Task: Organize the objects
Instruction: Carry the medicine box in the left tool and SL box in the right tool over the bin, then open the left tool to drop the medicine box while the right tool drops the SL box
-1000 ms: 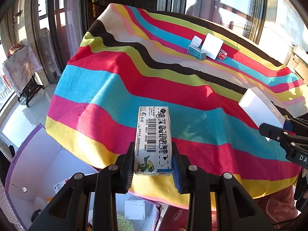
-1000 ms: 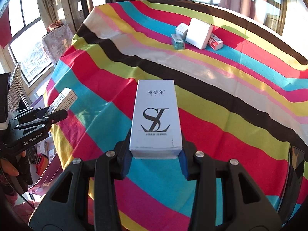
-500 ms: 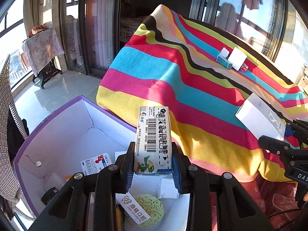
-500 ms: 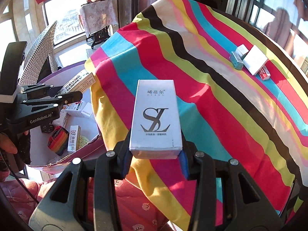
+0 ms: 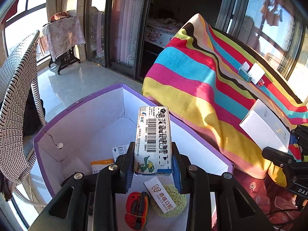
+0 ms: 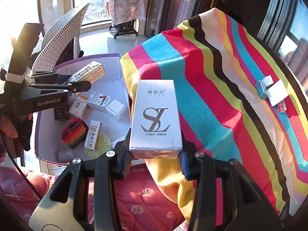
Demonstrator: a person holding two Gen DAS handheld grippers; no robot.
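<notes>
Both boxed tools now hang nearer the purple bin (image 5: 80,104).

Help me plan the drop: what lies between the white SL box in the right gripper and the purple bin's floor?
In the right wrist view, only the striped cloth's draped corner and the bin's near wall separate the SL box from the purple bin.

In the left wrist view, the left gripper's black fingers (image 5: 125,165) cover much of the purple-rimmed white cardboard box (image 5: 80,104), hiding parts of the orange strap bundle (image 5: 134,209) and yellow round sponge (image 5: 179,202). The small red packet (image 6: 281,105) behind the flat white box (image 6: 277,92) carries unreadable print.
</notes>
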